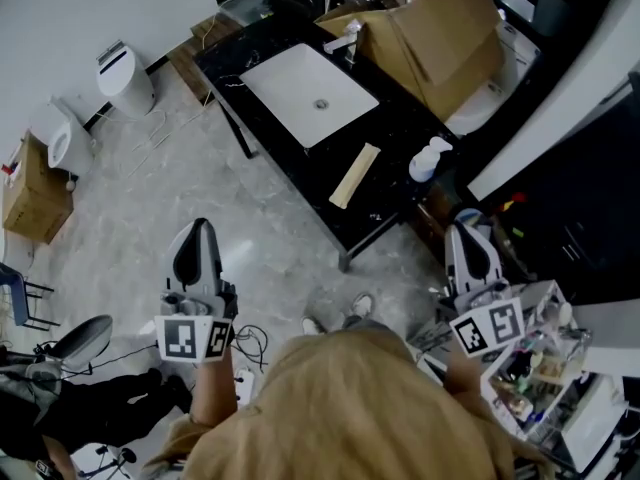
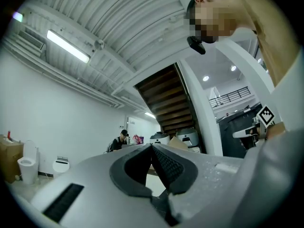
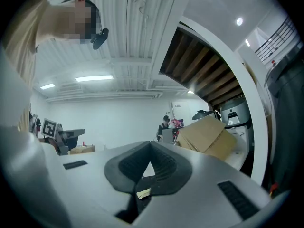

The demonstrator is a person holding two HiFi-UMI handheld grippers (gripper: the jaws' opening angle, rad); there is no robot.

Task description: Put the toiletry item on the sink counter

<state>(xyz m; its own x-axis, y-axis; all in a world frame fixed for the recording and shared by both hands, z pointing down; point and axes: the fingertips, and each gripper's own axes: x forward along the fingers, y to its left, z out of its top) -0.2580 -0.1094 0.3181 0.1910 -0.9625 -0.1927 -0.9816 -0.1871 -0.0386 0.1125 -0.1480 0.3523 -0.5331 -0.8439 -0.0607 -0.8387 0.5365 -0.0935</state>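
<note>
A black sink counter (image 1: 400,118) with a white basin (image 1: 310,93) stands ahead of me. On its near end lie a long beige box (image 1: 355,175) and a white pump bottle (image 1: 428,160). My left gripper (image 1: 200,228) is held over the floor, well short of the counter, jaws shut with nothing between them; in the left gripper view the gripper (image 2: 152,147) points up at the room. My right gripper (image 1: 463,231) hovers just below the counter's near right corner, also shut and empty. In the right gripper view the gripper (image 3: 151,144) has its tips meeting.
A large cardboard box (image 1: 440,38) rests on the counter's far right, beside the faucet (image 1: 345,40). White toilets (image 1: 125,73) stand at the left wall. A wire rack (image 1: 545,368) with several items is at my right. Cables (image 1: 250,343) lie on the floor.
</note>
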